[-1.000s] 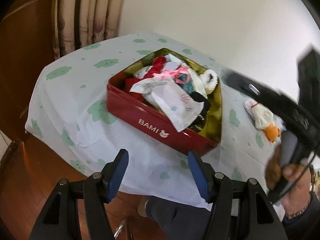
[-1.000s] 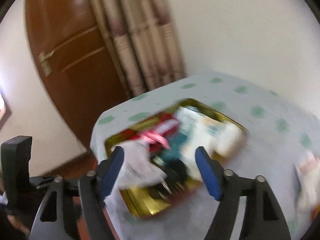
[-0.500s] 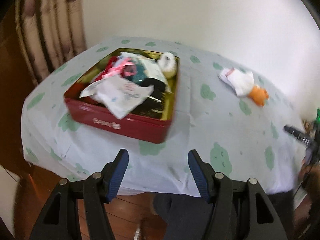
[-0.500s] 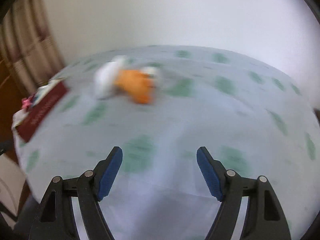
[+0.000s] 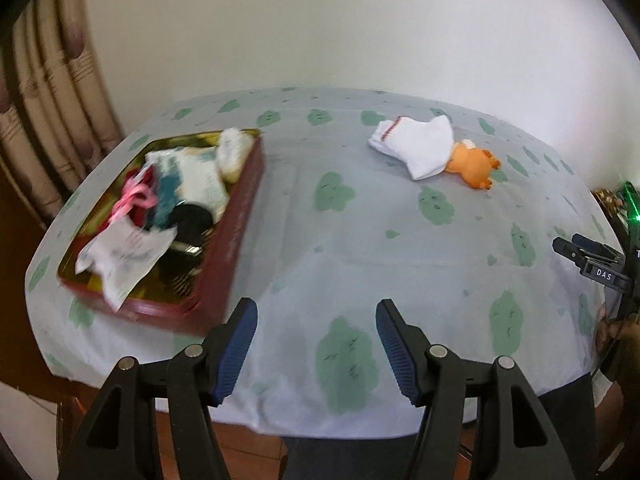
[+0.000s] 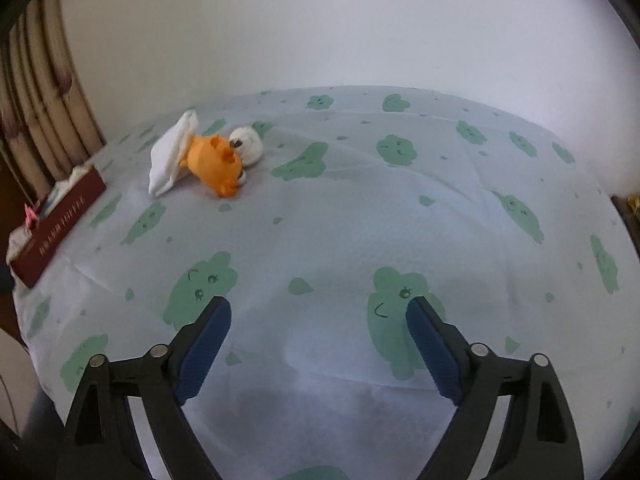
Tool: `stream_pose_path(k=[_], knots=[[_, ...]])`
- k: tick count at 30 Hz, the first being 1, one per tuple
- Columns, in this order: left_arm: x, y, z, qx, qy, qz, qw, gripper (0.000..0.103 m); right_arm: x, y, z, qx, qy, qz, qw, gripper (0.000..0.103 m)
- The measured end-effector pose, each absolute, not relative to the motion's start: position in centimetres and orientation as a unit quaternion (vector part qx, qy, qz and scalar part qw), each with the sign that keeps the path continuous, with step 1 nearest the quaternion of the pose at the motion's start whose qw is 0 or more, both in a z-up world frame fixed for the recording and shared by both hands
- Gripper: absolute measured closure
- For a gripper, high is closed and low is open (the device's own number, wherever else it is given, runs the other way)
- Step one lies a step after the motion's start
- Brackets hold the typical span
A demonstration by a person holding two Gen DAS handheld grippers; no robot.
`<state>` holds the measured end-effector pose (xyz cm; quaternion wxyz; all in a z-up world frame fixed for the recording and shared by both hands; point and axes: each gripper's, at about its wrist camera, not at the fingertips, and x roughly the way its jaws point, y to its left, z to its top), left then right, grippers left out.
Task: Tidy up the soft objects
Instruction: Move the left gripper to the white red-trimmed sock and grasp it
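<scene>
The right gripper [image 6: 318,322] has swung from the red metal tin [image 5: 236,236] to one orange plush toy [image 6: 214,164] and one white sock [image 6: 168,158]; its empty jaws are opening. The left gripper [image 5: 316,330] gapes empty.

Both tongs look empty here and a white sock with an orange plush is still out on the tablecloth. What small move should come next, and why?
Probably bring the right tongs forward to the white sock and orange plush. Its jaws are opening with nothing between them, and that pile lies loose on the tablecloth, outside the red tin where the other soft items sit. The left tongs is empty too.
</scene>
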<state>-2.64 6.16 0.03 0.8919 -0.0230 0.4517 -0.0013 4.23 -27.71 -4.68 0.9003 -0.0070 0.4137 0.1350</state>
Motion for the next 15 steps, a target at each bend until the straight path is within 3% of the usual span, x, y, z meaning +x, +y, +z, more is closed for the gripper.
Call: stream_pose_path(k=[15], knots=[[4.2,1.6,-1.3,-0.003,0.469,-0.049,0.882,0.04,4.3,-27.6,-4.6,0.003,0.411,0.153,0.899,0.007]])
